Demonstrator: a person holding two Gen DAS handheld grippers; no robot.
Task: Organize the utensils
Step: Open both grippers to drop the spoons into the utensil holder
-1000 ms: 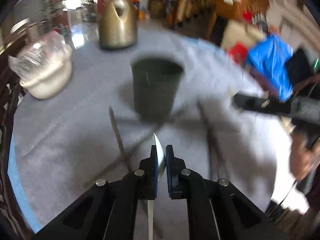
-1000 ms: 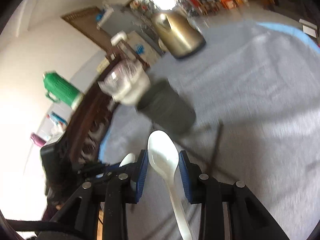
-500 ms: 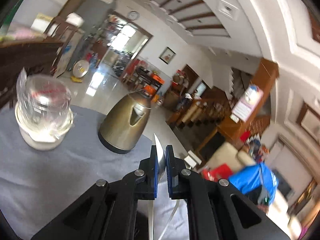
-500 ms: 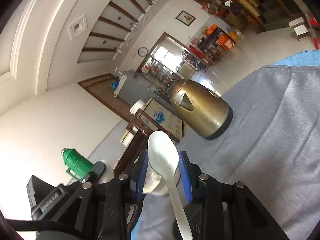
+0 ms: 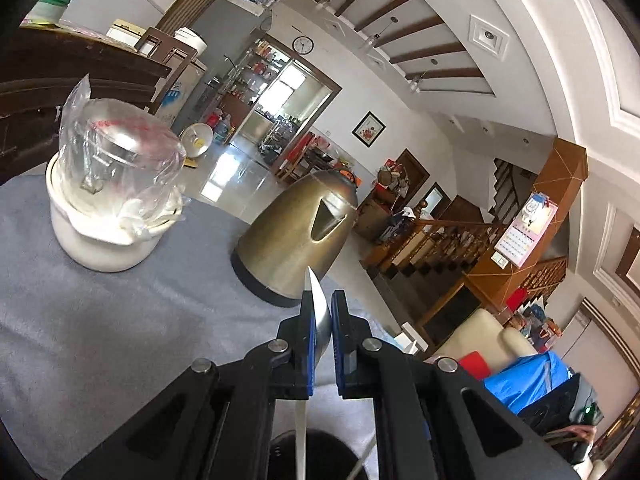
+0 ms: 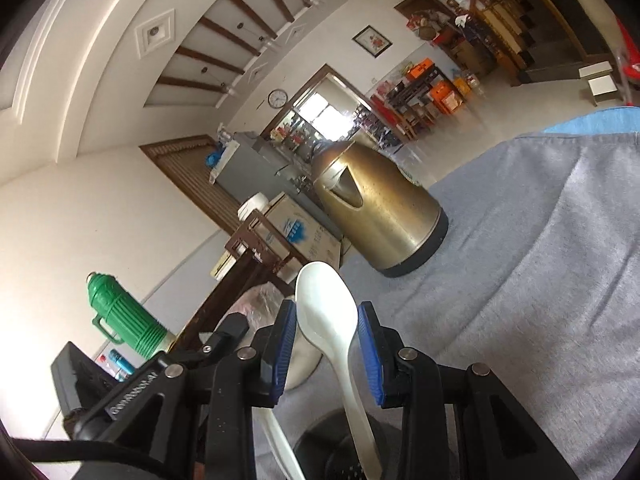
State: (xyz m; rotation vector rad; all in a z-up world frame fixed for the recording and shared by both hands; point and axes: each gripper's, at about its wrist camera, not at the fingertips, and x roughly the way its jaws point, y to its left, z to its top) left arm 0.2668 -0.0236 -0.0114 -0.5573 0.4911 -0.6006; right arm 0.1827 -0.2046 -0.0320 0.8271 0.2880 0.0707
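tools (image 5: 321, 322) above grey tablecloth (image 5: 100, 320)

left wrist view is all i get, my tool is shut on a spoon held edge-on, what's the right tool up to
Observer: The right tool is shut on a white spoon, with the bowl pointing up.
Operator: where's its handle pointing
Observer: It runs down over the mouth of the black cup at the bottom of the right wrist view. I cannot tell whether the tip is inside.
Operator: ok, how far does the grey cloth go on that side
Observer: Past the kettle, the grey cloth ends and a blue strip shows along the table edge.
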